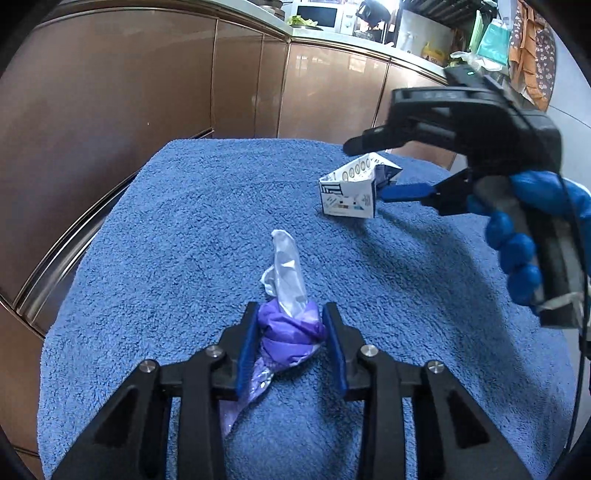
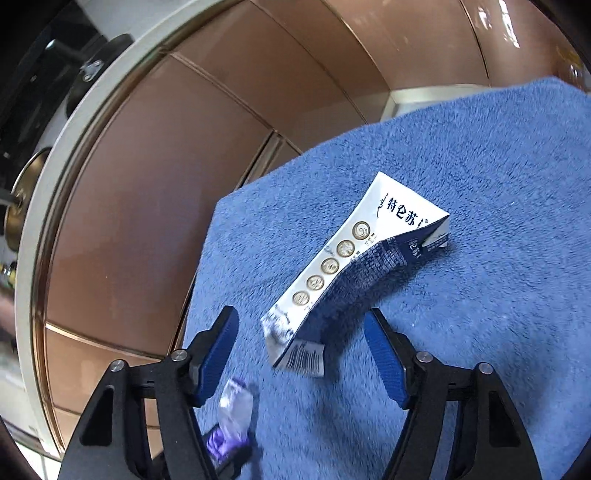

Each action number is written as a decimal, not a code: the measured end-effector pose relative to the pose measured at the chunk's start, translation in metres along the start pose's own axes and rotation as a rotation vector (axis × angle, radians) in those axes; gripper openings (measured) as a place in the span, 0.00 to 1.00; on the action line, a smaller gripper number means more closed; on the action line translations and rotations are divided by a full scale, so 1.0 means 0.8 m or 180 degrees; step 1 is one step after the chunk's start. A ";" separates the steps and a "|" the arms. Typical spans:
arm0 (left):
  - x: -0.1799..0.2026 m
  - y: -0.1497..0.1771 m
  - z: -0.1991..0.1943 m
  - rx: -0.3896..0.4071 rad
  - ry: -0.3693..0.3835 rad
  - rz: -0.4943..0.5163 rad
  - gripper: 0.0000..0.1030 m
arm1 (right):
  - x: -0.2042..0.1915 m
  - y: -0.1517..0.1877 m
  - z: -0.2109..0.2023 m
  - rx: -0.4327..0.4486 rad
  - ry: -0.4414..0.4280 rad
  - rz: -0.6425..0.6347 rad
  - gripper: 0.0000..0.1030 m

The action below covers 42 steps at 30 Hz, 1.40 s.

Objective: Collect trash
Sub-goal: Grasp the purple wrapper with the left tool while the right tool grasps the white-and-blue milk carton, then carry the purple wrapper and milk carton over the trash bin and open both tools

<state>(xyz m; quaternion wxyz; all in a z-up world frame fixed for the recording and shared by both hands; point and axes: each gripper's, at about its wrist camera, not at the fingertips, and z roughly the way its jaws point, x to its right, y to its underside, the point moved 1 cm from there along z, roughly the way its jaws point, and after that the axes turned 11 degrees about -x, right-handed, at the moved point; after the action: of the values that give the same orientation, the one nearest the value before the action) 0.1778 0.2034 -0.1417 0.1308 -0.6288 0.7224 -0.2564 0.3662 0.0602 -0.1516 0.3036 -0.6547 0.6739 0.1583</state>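
Observation:
A crumpled purple and silver wrapper lies on the blue towel; my left gripper is shut on it, both blue pads pressing its purple part. A squashed white and dark-blue milk carton lies on the towel. My right gripper is open, its fingers either side of the carton's near end, just above it. In the left wrist view the right gripper hovers over the carton, held by a blue-gloved hand. The wrapper also shows in the right wrist view.
Brown glossy cabinet fronts stand behind and left of the towel-covered surface. A counter at the back holds a microwave and bags. The towel's edge drops off on the left.

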 end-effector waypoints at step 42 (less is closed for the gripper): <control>0.083 0.017 -0.020 -0.0039 -0.0115 0.0296 0.28 | 0.158 0.113 -0.255 0.0745 -0.0169 -0.0117 0.34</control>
<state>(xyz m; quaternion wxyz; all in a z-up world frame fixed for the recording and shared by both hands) 0.1465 0.1433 -0.1268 0.1517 -0.5998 0.7499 -0.2341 0.2422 -0.1558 -0.0899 0.3986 -0.6226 0.6673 0.0902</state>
